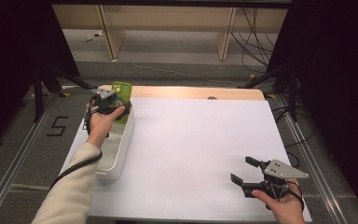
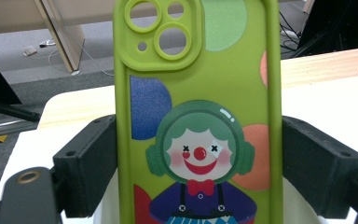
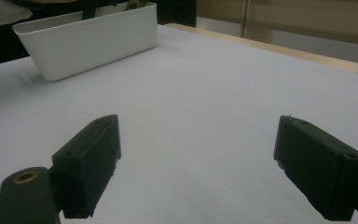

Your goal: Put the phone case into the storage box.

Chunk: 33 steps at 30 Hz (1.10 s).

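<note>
High view: my left gripper (image 1: 108, 103) clamps green phone case (image 1: 121, 93) upright above far end of white bin (image 1: 121, 149), at table's (image 1: 191, 140) left edge. My right gripper (image 1: 246, 171) rests near right corner, jaws apart, nothing between them.

Left gripper view: I see both black jaws pressed on side edges of case (image 2: 198, 112); clown print faces camera.

Right gripper view: jaws spread wide over bare white tabletop (image 3: 214, 93); bin (image 3: 88, 39) well apart, upper left.

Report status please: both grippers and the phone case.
Left gripper shut on green phone case, upright above white bin. Right gripper open, nothing between its jaws. Nothing in the way.
</note>
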Tool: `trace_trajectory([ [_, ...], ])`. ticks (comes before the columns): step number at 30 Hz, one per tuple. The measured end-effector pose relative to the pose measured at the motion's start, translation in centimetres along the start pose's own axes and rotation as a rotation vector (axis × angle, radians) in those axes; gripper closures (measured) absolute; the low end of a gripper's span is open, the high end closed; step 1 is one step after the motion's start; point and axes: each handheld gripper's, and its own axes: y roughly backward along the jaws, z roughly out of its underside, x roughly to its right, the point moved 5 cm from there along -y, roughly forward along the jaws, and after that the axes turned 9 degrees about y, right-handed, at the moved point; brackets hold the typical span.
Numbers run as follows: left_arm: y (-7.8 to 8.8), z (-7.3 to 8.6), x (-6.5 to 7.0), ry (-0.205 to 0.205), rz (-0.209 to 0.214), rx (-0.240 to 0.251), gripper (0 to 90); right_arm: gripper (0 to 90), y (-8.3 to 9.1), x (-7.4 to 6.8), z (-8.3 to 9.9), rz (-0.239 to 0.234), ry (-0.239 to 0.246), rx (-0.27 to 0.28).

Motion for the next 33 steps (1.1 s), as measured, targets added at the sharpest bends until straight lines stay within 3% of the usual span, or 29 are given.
trace_trajectory([
  [33, -0.35, 0.81, 0.04, -0.001, 0.007, -0.036, 15.8, 15.8, -0.04, -0.04, -0.06, -0.004, 0.001, 0.0],
])
